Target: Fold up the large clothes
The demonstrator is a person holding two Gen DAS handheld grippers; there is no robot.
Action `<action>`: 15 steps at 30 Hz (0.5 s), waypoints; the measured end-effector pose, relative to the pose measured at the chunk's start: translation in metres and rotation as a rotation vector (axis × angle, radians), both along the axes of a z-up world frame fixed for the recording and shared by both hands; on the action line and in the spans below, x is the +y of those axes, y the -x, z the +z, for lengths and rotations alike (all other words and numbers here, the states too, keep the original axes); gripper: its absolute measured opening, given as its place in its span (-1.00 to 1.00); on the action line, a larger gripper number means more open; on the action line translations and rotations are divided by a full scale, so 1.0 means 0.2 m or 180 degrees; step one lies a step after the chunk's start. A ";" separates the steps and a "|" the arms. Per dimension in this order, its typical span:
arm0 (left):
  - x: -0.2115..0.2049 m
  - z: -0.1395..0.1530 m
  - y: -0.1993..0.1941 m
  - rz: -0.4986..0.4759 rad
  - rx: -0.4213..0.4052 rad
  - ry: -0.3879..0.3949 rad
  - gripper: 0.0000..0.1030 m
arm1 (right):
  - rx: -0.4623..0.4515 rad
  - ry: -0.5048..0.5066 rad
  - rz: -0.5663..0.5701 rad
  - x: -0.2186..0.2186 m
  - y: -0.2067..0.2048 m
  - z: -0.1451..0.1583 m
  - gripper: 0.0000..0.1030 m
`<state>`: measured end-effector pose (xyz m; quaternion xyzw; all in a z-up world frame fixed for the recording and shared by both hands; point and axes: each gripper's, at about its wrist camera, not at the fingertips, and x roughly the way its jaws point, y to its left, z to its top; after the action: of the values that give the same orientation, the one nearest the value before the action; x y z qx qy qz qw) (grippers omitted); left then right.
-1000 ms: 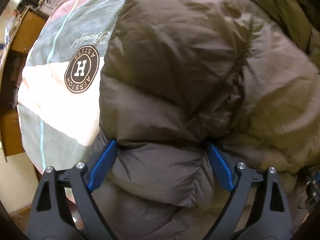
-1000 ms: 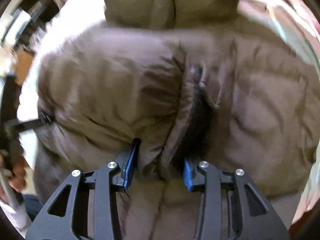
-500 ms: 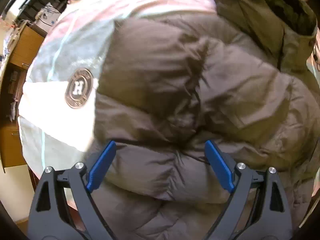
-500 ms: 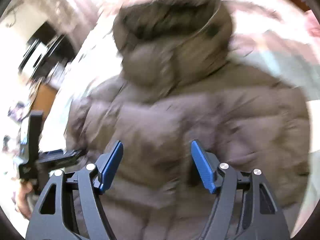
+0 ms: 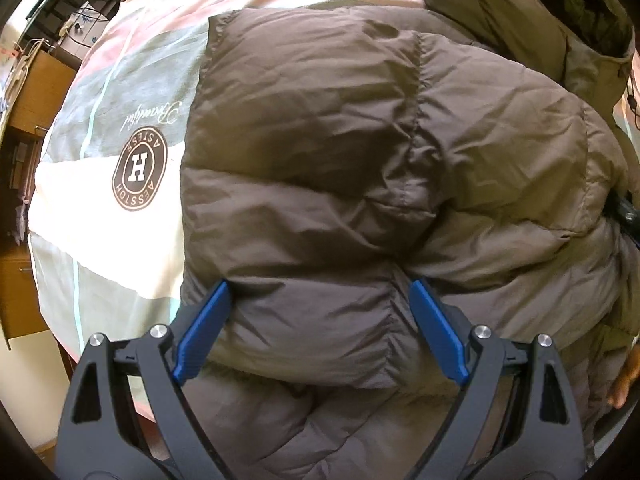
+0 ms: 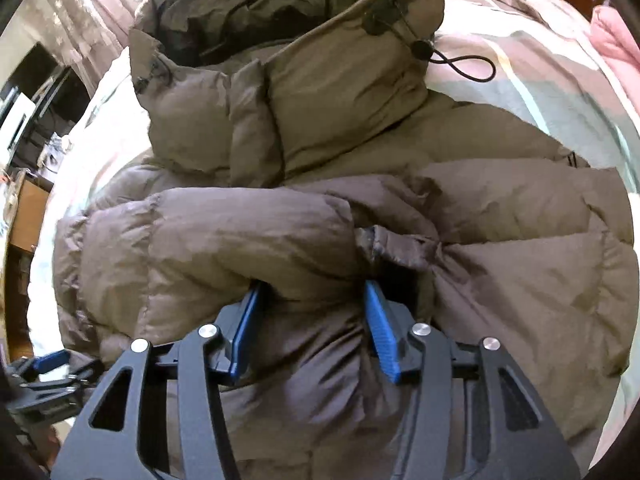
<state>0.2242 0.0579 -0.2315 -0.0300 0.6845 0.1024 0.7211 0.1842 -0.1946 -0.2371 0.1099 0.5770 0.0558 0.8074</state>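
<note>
Left tool [image 5: 320, 312] gapes wide over the jacket [image 5: 360, 160]; right tool [image 6: 310, 316] pinches a puffy sleeve fold. I judge the jacket, spread on the bed [image 5: 100, 208] ahead, light, soft, slippery; grip at seams.

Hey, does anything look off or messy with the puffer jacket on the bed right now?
Nothing damaged. The brown puffer jacket lies bunched, a sleeve cuff crumpled at mid-chest, and the hood drawcord trails loose onto the bedspread.
</note>
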 end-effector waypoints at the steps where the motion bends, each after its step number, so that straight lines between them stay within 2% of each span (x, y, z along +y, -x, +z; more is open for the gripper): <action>1: 0.01 0.01 0.00 0.0016 -0.0004 0.0008 0.78 | -0.0085 -0.0029 0.0036 0.01 0.00 0.05 0.11; 3: -0.01 0.01 0.03 0.0045 -0.0013 0.0018 0.78 | -0.0281 0.0097 0.0202 0.07 0.05 0.10 0.44; 6: 0.02 -0.04 0.01 0.0073 0.0025 0.0014 0.78 | -0.0291 0.0308 0.0400 0.12 0.09 0.10 0.46; 10: 0.05 -0.11 0.02 0.0026 0.0088 -0.0060 0.87 | 0.0182 0.0336 0.0388 0.12 0.06 -0.06 0.48; 11: 0.07 -0.14 0.02 0.0015 0.0103 -0.0080 0.93 | 0.0288 0.0289 0.0389 0.12 0.05 -0.12 0.54; 15: 0.10 -0.26 0.00 0.0112 0.0215 -0.0031 0.96 | 0.0316 0.0390 0.0487 0.16 0.04 -0.16 0.64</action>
<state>0.2245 0.0783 -0.2833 -0.0350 0.7073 0.1194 0.6959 0.1771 -0.1622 -0.2694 0.0186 0.6254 0.0764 0.7764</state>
